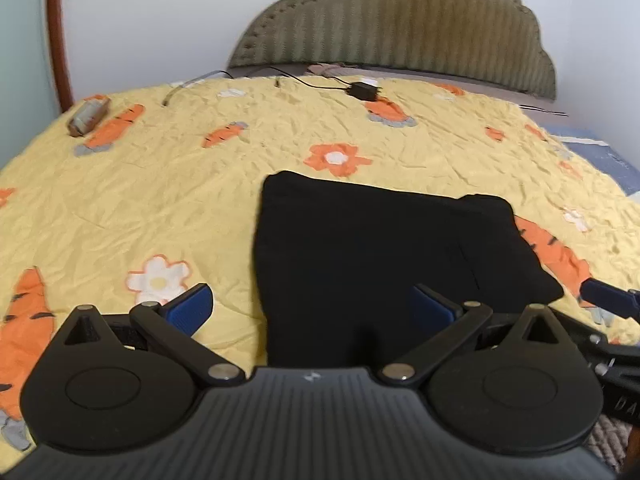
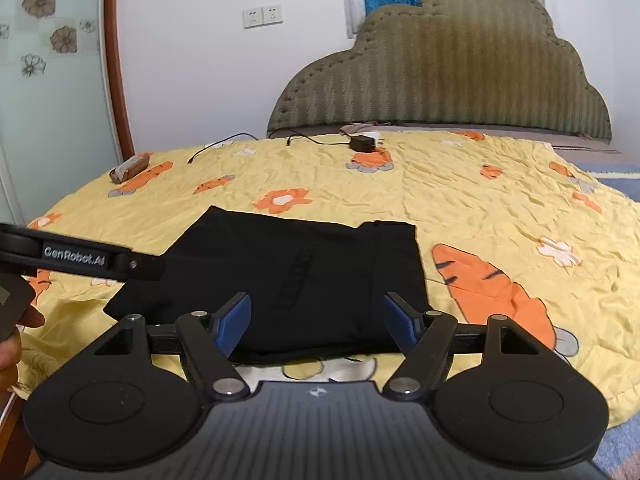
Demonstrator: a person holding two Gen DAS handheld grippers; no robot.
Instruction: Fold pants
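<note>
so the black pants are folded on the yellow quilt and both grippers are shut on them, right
Not quite. The pants do lie folded on the quilt, but neither gripper is shut on them. The left wrist view shows the left gripper open over the cloth, and the right wrist view shows the right gripper open too, holding nothing.

We count one pair of black pants (image 2: pixel 280 276) on the quilt (image 2: pixel 460 200), two grippers near it, one charger (image 2: pixel 362 143) and one brown case (image 2: pixel 130 169) farther back.
</note>
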